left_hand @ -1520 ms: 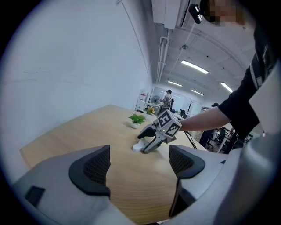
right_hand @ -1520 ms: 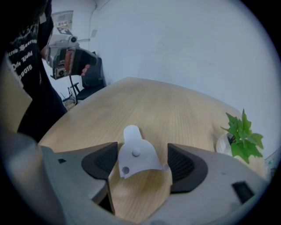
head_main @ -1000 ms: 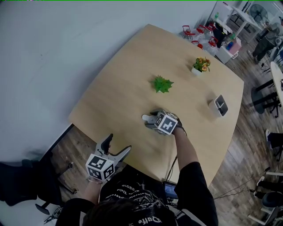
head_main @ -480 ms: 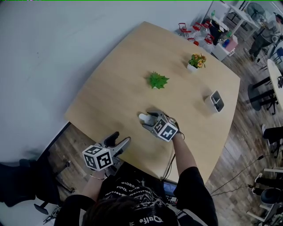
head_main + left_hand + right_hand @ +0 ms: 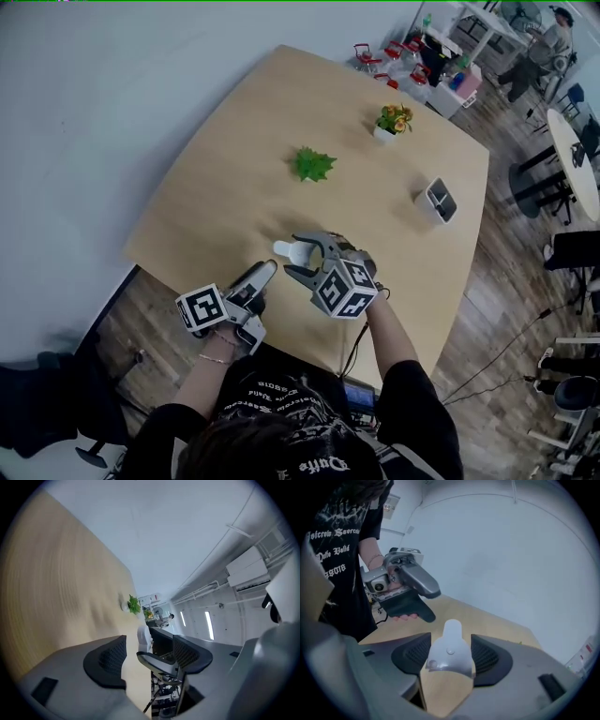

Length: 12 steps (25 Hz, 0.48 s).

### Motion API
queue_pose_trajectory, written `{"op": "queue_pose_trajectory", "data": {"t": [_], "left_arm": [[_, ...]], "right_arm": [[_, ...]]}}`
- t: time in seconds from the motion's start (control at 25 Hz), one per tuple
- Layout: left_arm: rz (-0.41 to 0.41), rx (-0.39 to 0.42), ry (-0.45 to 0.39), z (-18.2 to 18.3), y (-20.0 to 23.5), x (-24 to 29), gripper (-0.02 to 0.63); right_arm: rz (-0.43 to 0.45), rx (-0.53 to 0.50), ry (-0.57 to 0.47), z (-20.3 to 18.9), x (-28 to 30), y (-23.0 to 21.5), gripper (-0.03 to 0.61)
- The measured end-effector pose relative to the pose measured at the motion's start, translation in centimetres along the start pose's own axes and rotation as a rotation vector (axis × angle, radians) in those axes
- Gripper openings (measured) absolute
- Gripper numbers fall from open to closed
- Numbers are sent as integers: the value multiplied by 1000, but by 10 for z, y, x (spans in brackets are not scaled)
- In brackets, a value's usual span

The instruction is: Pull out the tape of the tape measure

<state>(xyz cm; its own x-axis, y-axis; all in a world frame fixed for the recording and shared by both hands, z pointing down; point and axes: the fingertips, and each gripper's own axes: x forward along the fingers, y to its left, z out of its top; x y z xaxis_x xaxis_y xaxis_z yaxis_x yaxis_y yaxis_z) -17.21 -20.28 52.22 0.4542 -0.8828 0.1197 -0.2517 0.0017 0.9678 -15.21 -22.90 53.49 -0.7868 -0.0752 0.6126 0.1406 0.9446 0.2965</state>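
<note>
Right hand-held gripper [image 5: 450, 654] clamps a white tape measure [image 5: 450, 641]. Its own view shows both ribbed pads pressed against the sides of the case, a small round stud on the case's face, and a narrow tab sticking out past the tips. The head view gives only a white lump at those tips, held above the desk [image 5: 244, 141].

Left hand-held gripper [image 5: 260, 284] stands just beside the right one's tips. Its jaws are partly apart, having just been closing, and nothing is gripped between them. In its own blurred view the right one's jaw and the tape measure show through the gap, beyond the pads and clear of them.

Only the head view takes in what lies farther out past both. A green plant [image 5: 313, 164] sits there, with a pot of flowers [image 5: 392, 120] beyond it and a small box [image 5: 438, 200] off to the right, all well apart from the tape measure.

White gothic lettering runs across the person's black shirt [image 5: 333, 550] in the right gripper view, too ornate to read with certainty. Each cube carries black-and-white square markers.
</note>
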Motion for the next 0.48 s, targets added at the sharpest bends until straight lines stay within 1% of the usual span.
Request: {"op": "queue_pose_trajectory", "data": {"t": [0.08,0.24,0.32,0.4,0.44,0.48], "left_arm": [[-46,-13,26,-4,-8,7,316],[-152,-106,24,-9,-33,19,316],[-207,-121,58,-18,-45,25,316],[-229,-120,91,-29,-53,30,316],[-226,-119,102,-34,-54,32,290],[-217,-118,108,-37,-55,34,227]], "right_arm": [[-8,-18,-15,11,-13,4,273],[-16,-48,-18,28,-38,16,275],[-15,-60,-9,32,-48,23,275],[-28,-60,-2,33,-58,28,275],[-36,-57,5,32,-62,30,275],[-45,-54,13,30,-66,31,275]]}}
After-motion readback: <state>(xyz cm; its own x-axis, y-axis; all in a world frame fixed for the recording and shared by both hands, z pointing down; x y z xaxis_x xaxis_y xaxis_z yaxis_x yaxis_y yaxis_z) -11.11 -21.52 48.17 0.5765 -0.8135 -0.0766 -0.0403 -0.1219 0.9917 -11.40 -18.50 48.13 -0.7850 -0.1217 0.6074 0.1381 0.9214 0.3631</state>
